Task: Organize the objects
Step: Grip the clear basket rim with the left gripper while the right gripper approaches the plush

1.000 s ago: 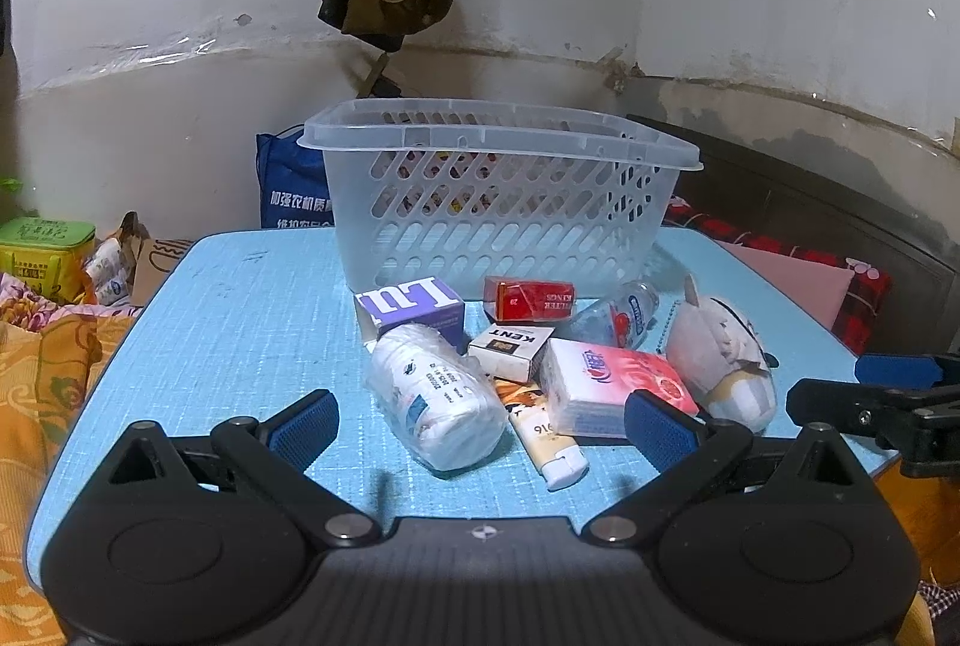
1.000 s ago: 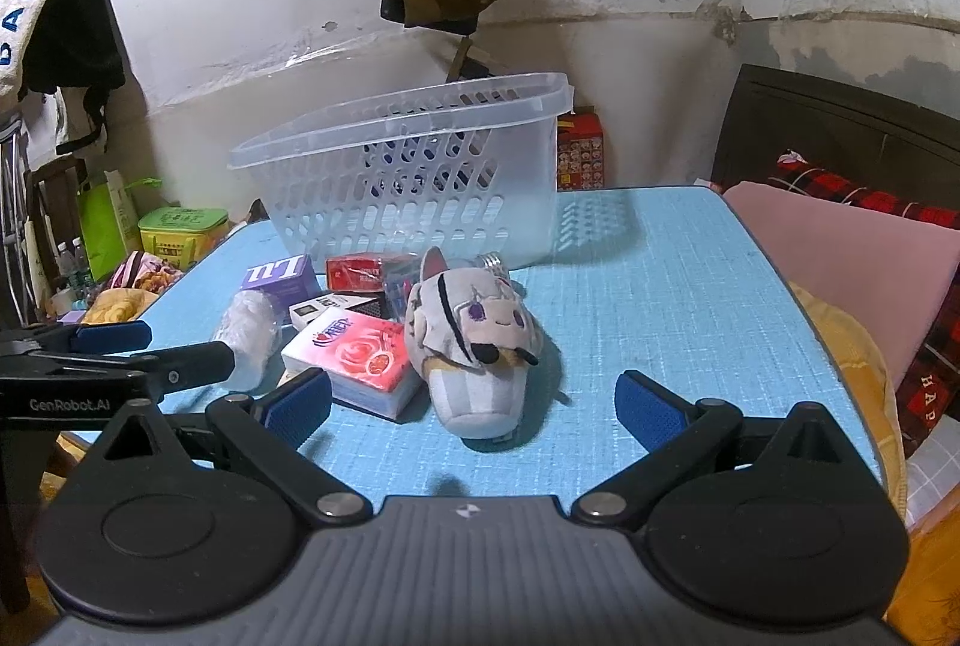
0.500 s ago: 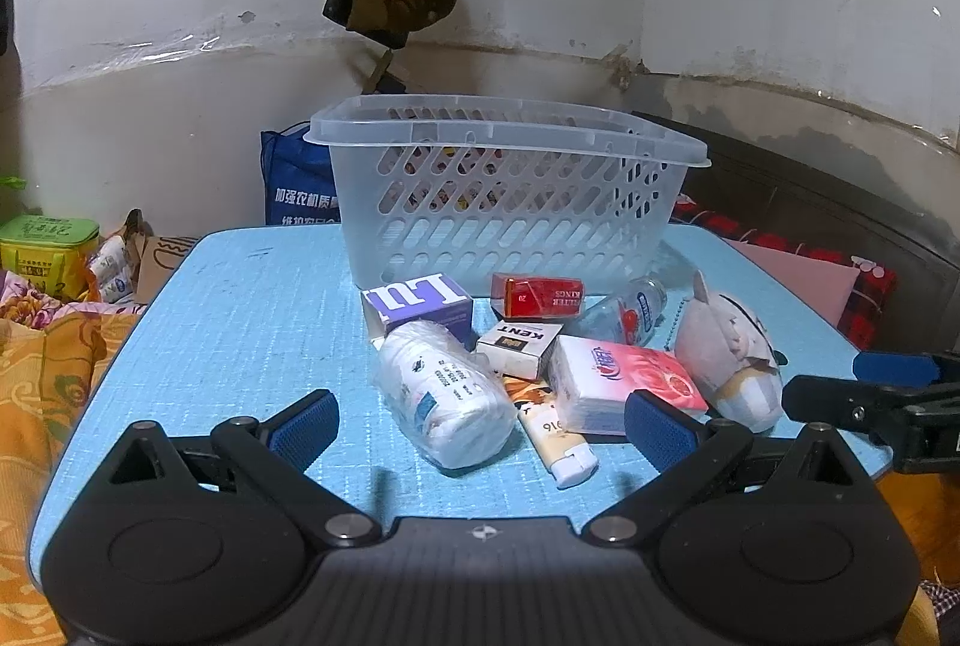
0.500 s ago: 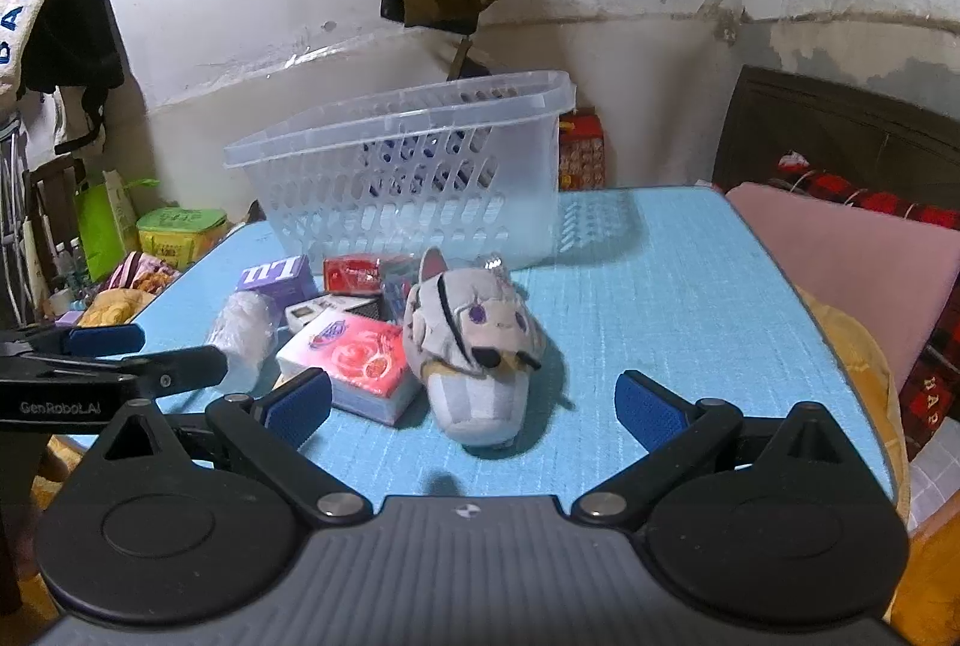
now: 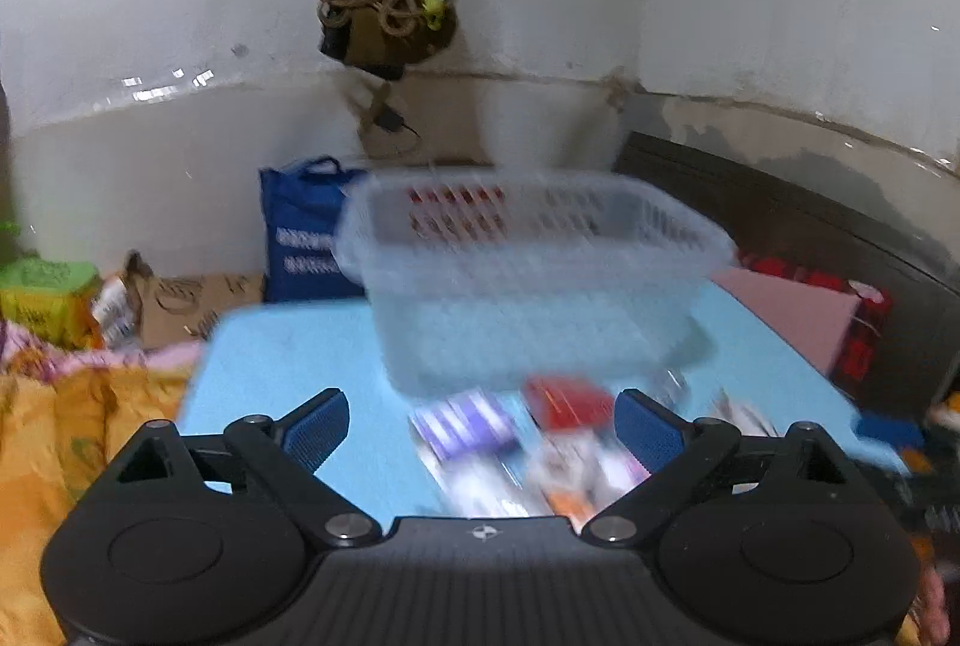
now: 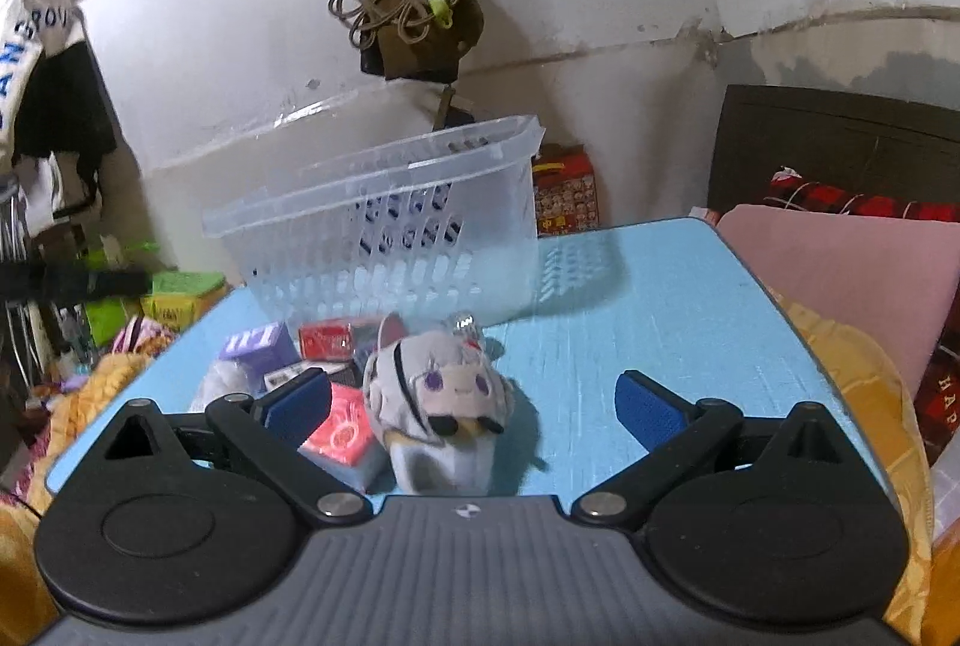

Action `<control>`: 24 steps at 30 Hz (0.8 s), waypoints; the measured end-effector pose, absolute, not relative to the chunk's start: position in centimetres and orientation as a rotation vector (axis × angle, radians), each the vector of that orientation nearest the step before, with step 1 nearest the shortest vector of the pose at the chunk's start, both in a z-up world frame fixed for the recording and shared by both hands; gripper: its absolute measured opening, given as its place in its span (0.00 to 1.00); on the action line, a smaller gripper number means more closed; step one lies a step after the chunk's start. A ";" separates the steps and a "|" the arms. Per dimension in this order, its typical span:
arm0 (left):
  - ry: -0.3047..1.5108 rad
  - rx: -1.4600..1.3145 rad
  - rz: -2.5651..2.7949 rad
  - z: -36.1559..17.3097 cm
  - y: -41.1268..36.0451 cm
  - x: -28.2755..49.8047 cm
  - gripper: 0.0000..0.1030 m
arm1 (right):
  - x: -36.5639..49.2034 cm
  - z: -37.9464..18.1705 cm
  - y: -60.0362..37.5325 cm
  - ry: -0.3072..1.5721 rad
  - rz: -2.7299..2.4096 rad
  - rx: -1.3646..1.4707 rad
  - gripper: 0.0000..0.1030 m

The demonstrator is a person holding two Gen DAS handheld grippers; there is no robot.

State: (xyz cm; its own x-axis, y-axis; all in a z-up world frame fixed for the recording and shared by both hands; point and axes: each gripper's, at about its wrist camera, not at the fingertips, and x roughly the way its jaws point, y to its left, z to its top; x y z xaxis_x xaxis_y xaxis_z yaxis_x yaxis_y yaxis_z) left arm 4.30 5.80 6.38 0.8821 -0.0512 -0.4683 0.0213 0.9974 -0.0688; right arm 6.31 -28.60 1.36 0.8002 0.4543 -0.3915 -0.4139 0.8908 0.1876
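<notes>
both the left tool (image 5: pixel 480 427) and right tool (image 6: pixel 474 406) are released above the table (image 6: pixel 630 334), near the basket (image 6: pixel 384 226).

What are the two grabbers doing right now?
Left gripper: open, holding nothing.
Right gripper: open, holding nothing; the plush sits between its fingers, ungripped.

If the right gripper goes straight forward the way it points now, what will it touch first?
Most likely the grey plush doll with purple eyes, lying on the blue table between the open right gripper fingers, slightly left of centre. Depth is uncertain; the clear plastic basket stands farther behind.
</notes>
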 end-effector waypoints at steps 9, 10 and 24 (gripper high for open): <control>0.599 -0.047 0.092 8.6 9.6 18.9 0.90 | 6.7 1.2 -28.3 0.446 0.455 0.090 1.00; 0.625 -0.045 0.100 8.1 9.9 20.0 0.88 | 6.9 1.2 -28.4 0.449 0.453 0.085 1.00; 0.651 -0.049 0.061 5.7 10.0 23.3 0.79 | 5.9 0.0 -28.7 0.460 0.437 0.049 1.00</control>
State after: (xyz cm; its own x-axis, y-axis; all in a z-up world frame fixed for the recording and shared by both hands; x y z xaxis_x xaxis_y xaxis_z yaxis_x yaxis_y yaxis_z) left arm 23.32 10.01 5.67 0.7936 0.0414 -0.6070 -0.0721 0.9971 -0.0262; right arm 5.91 -28.67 0.03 0.8055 0.4193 -0.4188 -0.3975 0.9064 0.1430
